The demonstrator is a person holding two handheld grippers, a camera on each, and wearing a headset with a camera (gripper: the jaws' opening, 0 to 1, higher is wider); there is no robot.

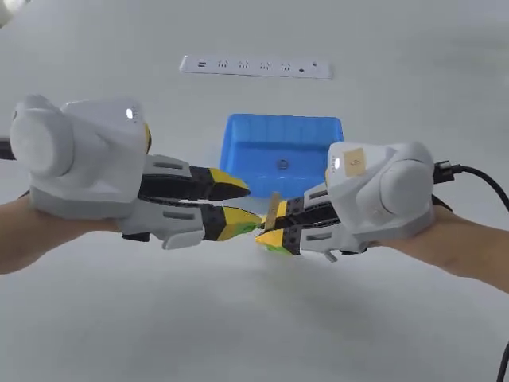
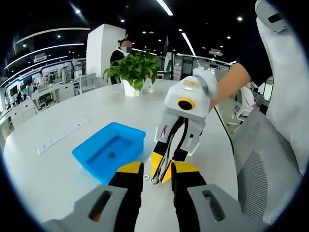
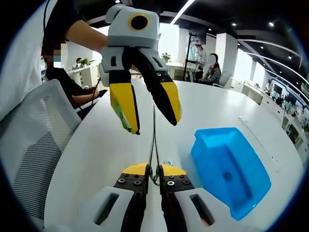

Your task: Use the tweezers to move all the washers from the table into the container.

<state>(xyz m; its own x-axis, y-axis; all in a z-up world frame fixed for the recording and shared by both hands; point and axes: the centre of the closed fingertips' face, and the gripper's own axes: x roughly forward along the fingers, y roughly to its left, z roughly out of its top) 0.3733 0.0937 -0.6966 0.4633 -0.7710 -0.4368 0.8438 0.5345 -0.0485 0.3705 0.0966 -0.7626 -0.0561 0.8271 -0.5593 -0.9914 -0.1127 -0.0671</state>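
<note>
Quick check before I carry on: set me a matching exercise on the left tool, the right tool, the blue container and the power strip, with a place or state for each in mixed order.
Things:
1. left tool
2. right tool
3. container
4. power strip

Places or states:
A. lies at the far side of the table, behind the blue box
B. shut on the tweezers
C. open, holding nothing
D. blue, sits just beyond the tips of both tools

Pairs: 1-C, 2-B, 3-D, 4-A.
</note>
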